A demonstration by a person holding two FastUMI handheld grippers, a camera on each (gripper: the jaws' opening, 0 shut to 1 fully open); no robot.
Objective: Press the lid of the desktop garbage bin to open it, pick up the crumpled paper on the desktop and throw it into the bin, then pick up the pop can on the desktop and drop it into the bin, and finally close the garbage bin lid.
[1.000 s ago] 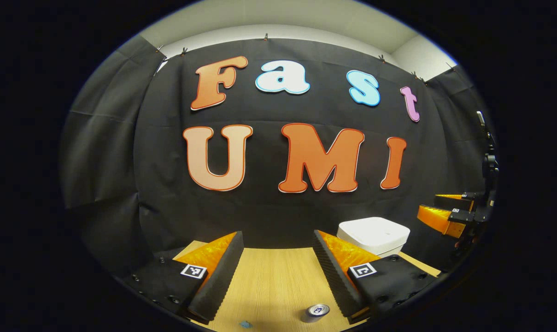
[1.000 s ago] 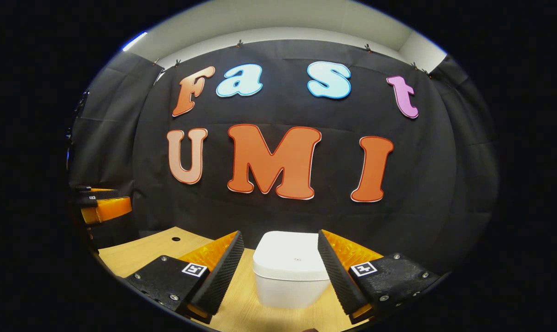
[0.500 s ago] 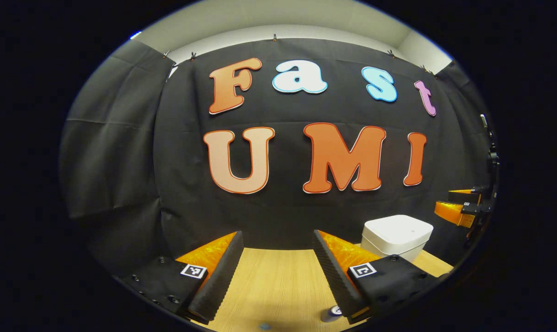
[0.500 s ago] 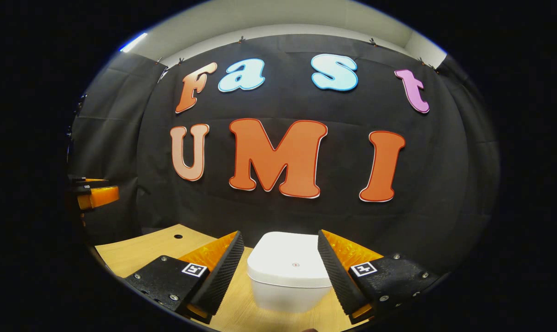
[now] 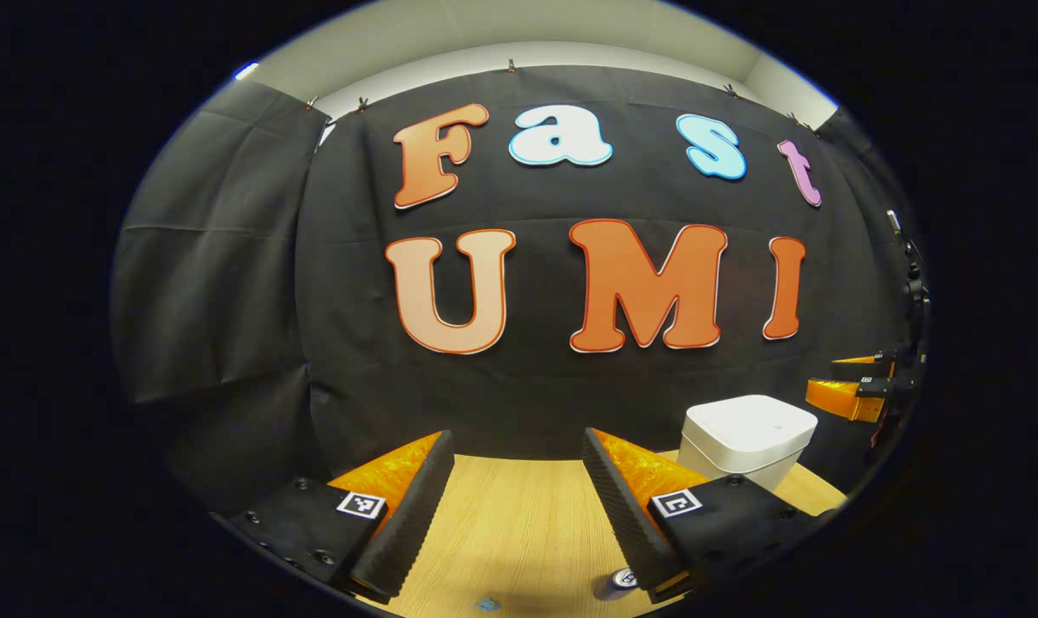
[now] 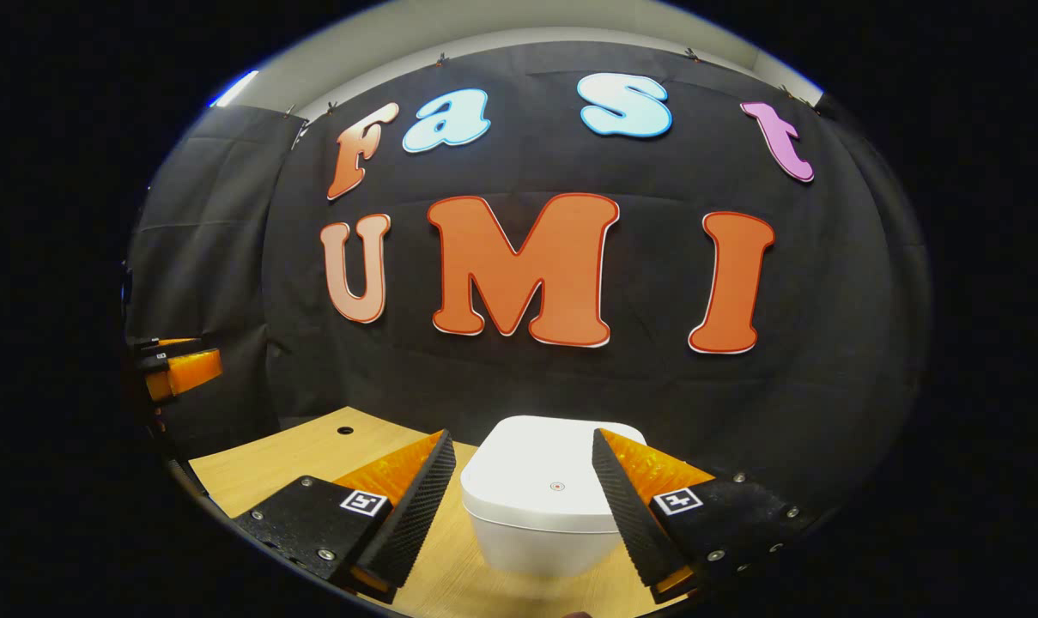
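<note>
Black cloth walls close off the booth behind a pale wooden counter (image 5: 519, 515), and we work outward from our own fingers.

Nearest in the left gripper view, we see the left gripper (image 5: 514, 506) with its fingers spread wide and nothing between them, hovering above the bare wood. Just beside the inner edge of its right-hand finger, at the bottom of that view, the top of the pop can (image 5: 619, 581) peeks out, standing upright on the counter and partly hidden by the finger. A small blue speck (image 5: 484, 604) lies on the wood nearer the lower edge; we cannot tell what it is. Farther off to the right stands the white garbage bin (image 5: 746, 433), its lid down, and beyond it, at the edge, the right gripper (image 5: 853, 386) hangs in the air.

In the right gripper view, we see the right gripper (image 6: 523, 498) likewise wide open and holding nothing. The garbage bin (image 6: 553, 498) sits framed between its two fingers, close ahead and apart from both, with the flat lid (image 6: 553, 476) shut and a small red dot near its middle. To the left, a round hole (image 6: 344, 429) marks the counter (image 6: 312, 455) toward its back edge. Well off at the left rim, the left gripper (image 6: 175, 369) shows, above counter height.
</note>
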